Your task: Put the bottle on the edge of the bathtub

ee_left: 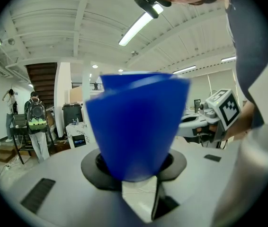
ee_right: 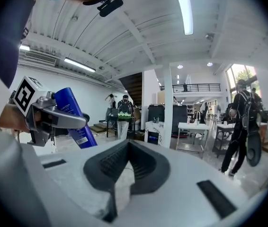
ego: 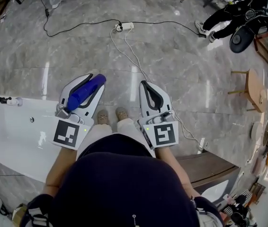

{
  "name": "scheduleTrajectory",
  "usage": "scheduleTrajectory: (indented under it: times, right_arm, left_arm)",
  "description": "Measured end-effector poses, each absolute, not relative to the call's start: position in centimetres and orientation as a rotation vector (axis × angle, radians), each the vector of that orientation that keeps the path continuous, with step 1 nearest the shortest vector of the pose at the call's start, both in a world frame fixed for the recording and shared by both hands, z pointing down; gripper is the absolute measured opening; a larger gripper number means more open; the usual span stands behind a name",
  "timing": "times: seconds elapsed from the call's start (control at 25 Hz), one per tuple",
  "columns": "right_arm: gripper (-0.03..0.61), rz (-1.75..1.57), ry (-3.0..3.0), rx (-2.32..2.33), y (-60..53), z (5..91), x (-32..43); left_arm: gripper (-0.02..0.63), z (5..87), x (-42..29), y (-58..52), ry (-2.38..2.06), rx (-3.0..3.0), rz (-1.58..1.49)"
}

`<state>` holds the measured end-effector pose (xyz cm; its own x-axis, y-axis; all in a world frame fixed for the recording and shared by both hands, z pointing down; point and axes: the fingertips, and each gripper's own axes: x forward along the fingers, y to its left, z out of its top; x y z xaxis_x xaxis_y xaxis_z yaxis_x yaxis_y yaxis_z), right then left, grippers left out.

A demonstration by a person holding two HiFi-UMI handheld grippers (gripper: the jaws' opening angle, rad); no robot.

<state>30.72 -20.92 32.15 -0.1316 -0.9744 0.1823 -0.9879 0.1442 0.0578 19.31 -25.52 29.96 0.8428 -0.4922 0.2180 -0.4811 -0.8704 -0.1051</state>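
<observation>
Left gripper (ego: 92,83) clamped on blue bottle (ego: 81,96), over the floor just beside bathtub (ego: 11,126). Right gripper (ego: 146,85) closed, empty. Bottle looks like light, stiff plastic, smooth and probably slippery; mid-body hold suits it.

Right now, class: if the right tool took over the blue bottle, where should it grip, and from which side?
Probably the blue bottle by its free end beyond the left tool, which clamps its body. Bring the right tool in from the right, jaws across the bottle's length.
</observation>
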Motion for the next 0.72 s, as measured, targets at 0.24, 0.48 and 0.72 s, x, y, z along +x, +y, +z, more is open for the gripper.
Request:
scheduleTrajectory:
  times: [0.24,0.48,0.72]
  right_arm:
    - [0.002,0.108,-2.34,1.811,-22.9,32.5,30.5]
    - [0.002,0.071,-2.518,1.56,-24.8,32.2,26.6]
    - [0.002,0.033,-2.738,1.162,-26.2,33.2,17.8]
  left_arm:
    - [0.147,30.0,19.1,-25.8,0.921,-2.937,-0.384]
    - [0.147,29.6,15.0,-25.3,1.218,-2.845,-0.404]
    - [0.147,30.3,5.8,-22.8,1.691,-2.631,-0.439]
